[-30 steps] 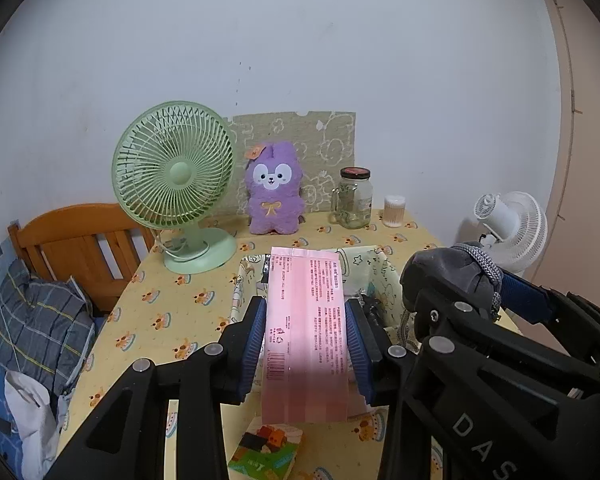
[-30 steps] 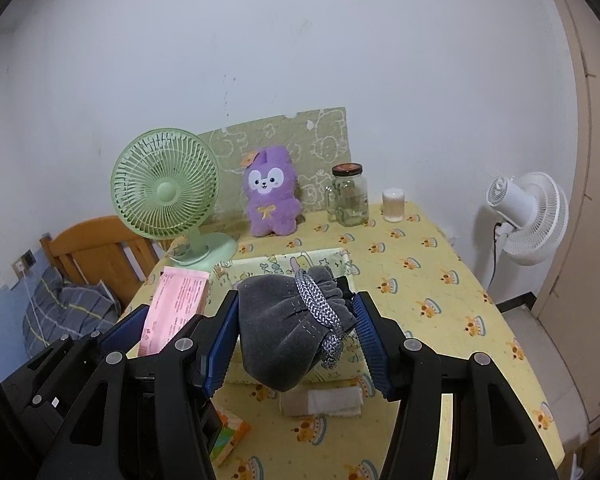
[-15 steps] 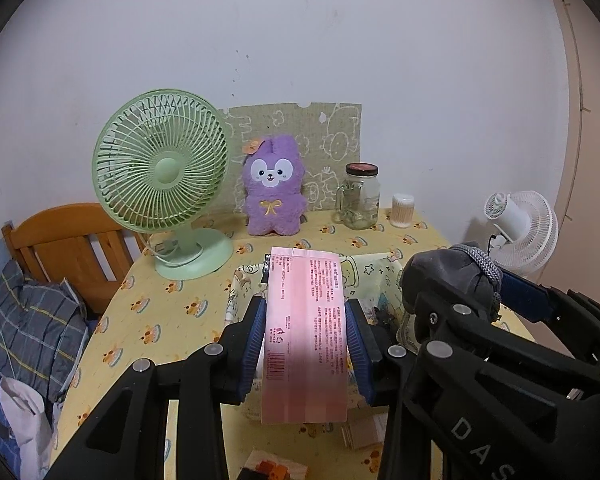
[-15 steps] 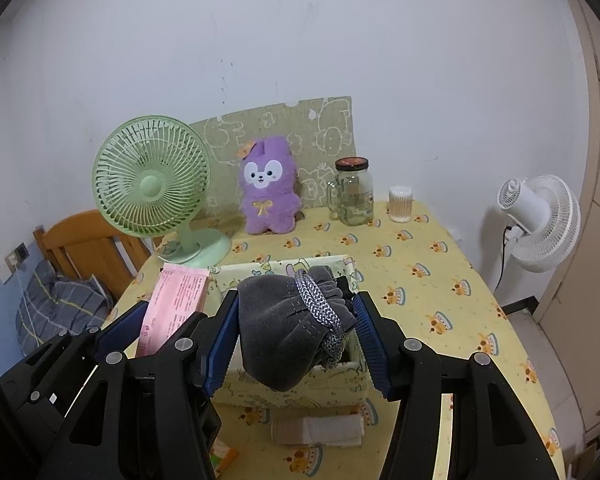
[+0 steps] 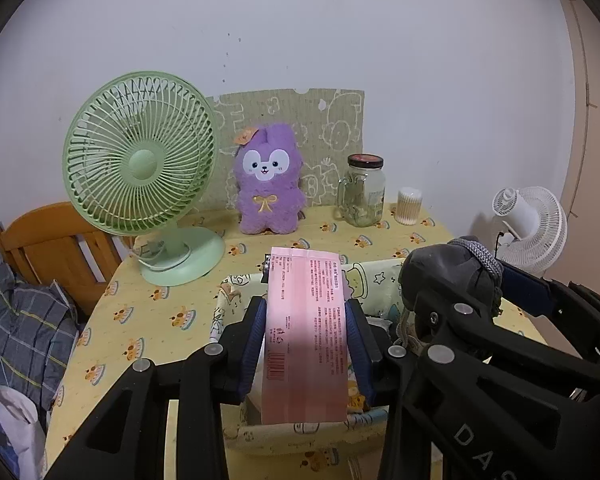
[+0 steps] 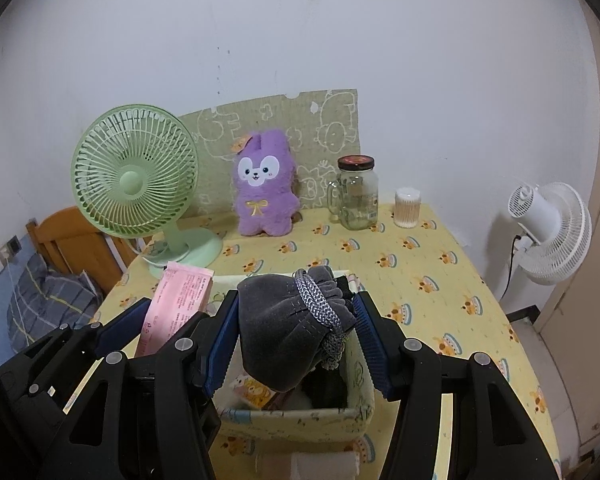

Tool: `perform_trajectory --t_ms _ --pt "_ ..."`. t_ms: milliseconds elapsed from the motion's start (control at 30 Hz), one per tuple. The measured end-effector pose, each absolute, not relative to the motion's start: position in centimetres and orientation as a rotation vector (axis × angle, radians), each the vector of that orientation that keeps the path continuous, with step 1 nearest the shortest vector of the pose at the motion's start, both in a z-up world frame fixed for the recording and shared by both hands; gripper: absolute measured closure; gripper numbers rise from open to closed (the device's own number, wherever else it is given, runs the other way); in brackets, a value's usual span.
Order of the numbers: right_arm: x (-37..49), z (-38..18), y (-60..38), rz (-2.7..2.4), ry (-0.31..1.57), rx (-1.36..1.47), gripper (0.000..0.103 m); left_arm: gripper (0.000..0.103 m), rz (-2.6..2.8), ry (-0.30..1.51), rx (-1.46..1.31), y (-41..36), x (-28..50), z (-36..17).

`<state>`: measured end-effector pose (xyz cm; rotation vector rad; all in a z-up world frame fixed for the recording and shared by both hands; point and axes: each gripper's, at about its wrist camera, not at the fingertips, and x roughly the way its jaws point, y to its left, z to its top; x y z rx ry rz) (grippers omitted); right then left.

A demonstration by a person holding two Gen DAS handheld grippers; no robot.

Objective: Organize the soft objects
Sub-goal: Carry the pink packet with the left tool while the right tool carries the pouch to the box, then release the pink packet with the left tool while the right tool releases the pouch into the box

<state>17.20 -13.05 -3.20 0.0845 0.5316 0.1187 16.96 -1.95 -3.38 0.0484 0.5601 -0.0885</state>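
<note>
The yellow cartoon-print table [image 6: 440, 280] spreads out ahead of both claws. Just below them sits a fabric storage box [image 6: 296, 418]. The right gripper [image 6: 298, 336], stamped "DA…", is clamped on a grey drawstring pouch [image 6: 284, 332] held over the box. Beside it, the left gripper [image 5: 306, 344] pinches a pink packet [image 5: 305, 332], its small red print and barcode too fine to read. Beyond, a green fan [image 5: 140, 168] and purple plush [image 5: 269, 184].

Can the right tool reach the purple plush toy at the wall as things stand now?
Probably not yet. The right tool is shut on the grey pouch, so its jaws are full. The fabric box lies right below it, and the purple plush toy stands farther back, beyond bare tablecloth.
</note>
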Motion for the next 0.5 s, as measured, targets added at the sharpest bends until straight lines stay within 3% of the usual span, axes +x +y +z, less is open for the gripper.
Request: perform_trajectory --t_ms 267,333,367,400,500 --pt "19.5 -4.8 -13.1 0.151 0.572 0.095 0.043 0.061 -0.085 0.601 0.025 -1.7 19.0 -5.1" --pt "19.9 -5.2 -13.0 0.157 0.585 0.095 0.043 0.051 -0.081 0.611 0.022 -1.5 19.4 -5.5" --pt "20.1 -5.4 -12.9 0.159 0.59 0.093 0.043 0.038 -0.079 0.618 0.021 -1.5 19.5 -5.7" --pt "20.4 -5.6 -12.8 0.164 0.595 0.092 0.043 0.032 -0.077 0.621 0.021 -1.4 19.6 -5.8" --pt "20.8 -6.1 -12.5 0.177 0.597 0.089 0.043 0.025 -0.074 0.629 0.016 -1.1 19.9 -6.2"
